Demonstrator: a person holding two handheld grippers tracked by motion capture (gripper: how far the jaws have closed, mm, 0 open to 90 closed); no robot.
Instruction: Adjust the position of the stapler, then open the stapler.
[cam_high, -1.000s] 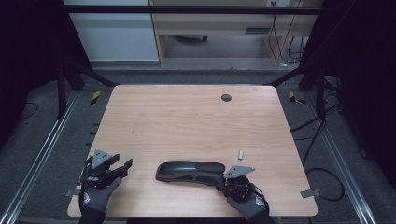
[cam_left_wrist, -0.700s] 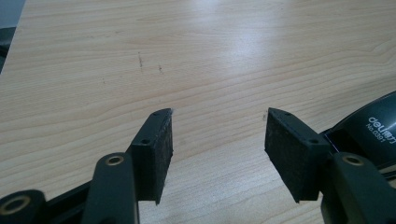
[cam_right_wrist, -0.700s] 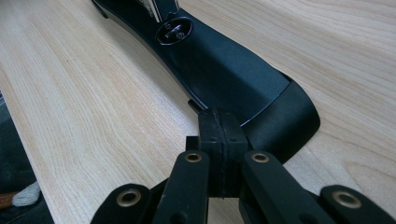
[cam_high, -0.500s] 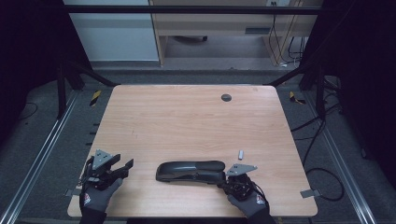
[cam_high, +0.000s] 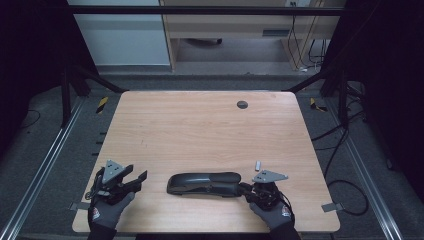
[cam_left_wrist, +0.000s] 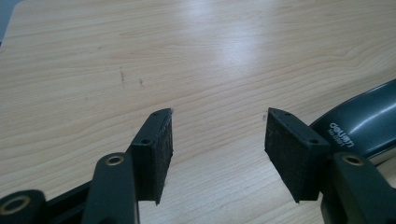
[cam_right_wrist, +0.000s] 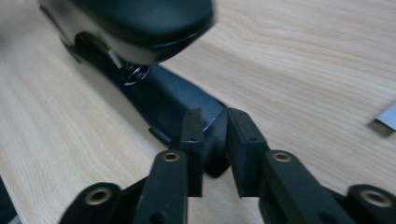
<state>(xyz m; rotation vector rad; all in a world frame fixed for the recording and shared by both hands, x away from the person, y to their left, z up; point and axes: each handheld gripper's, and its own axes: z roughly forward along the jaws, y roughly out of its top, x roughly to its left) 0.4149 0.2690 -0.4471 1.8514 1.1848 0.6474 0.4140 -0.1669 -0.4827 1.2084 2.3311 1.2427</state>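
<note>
The long black plastic stapler (cam_high: 205, 184) lies crosswise on the bench. My right fingers (cam_right_wrist: 215, 140), just easing apart, straddle its rear end. My left fingers (cam_left_wrist: 217, 149) stand wide and empty beyond its other end.

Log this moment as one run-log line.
left gripper: open, empty | right gripper: jaws just opening around stapler base end | staple strip: on table

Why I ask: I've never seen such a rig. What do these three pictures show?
A gloved person holds a gripper in each hand at a wooden table. One picture looks down from above; the other two come from cameras riding on the grippers, looking along their black fingers. A black stapler lies on the table, a small metal piece nearby. The left gripper is open, holding nothing. The right gripper has just been opening its fingers, the stapler's end between them.
</note>
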